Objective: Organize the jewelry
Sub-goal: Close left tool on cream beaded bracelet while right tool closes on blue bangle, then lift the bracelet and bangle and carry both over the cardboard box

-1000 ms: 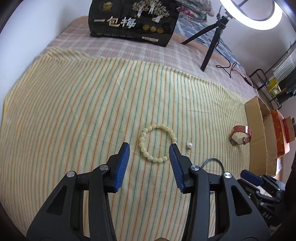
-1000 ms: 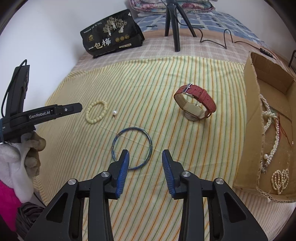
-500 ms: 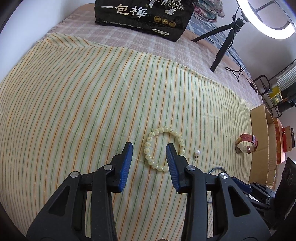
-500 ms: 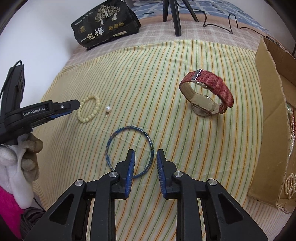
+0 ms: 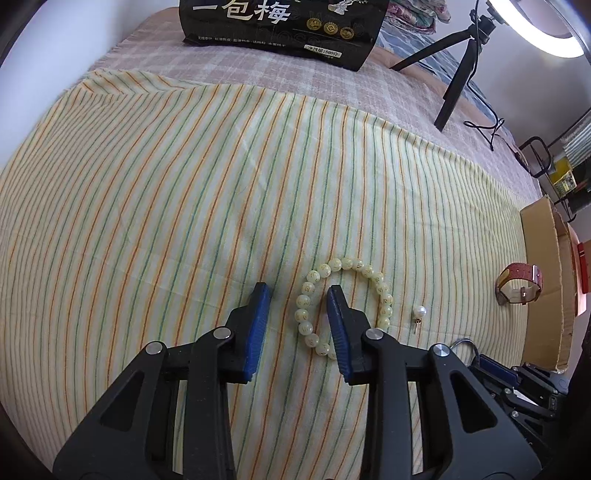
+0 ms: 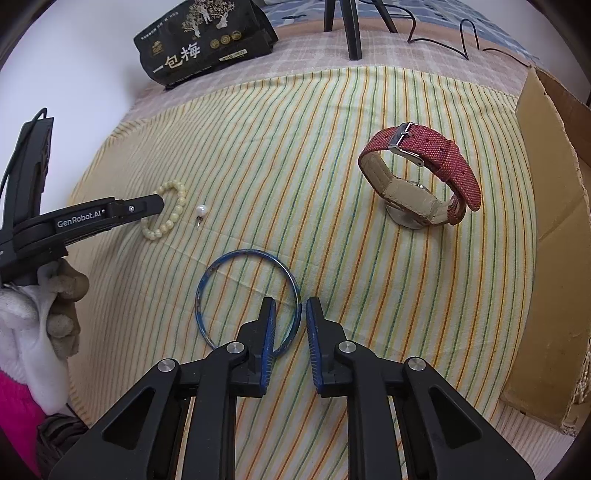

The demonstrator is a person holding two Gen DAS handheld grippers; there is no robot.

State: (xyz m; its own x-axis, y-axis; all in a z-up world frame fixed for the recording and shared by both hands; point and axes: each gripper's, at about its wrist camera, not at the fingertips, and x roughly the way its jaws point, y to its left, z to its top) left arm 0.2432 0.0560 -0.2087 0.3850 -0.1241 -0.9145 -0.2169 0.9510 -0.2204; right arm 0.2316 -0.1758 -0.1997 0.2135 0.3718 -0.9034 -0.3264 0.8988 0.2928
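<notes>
Earring [image 6: 201,210] between bracelet [image 6: 173,206] and watch [image 6: 421,177]; bangle [image 6: 243,299] nearer

Both views are brightly and evenly lit. Glare is thrown by a ring light [image 5: 546,33] at the left-wrist view's top right. Shadows are soft. Strong fisheye bending and dark vignetted corners are seen; focus is sharp.
</notes>
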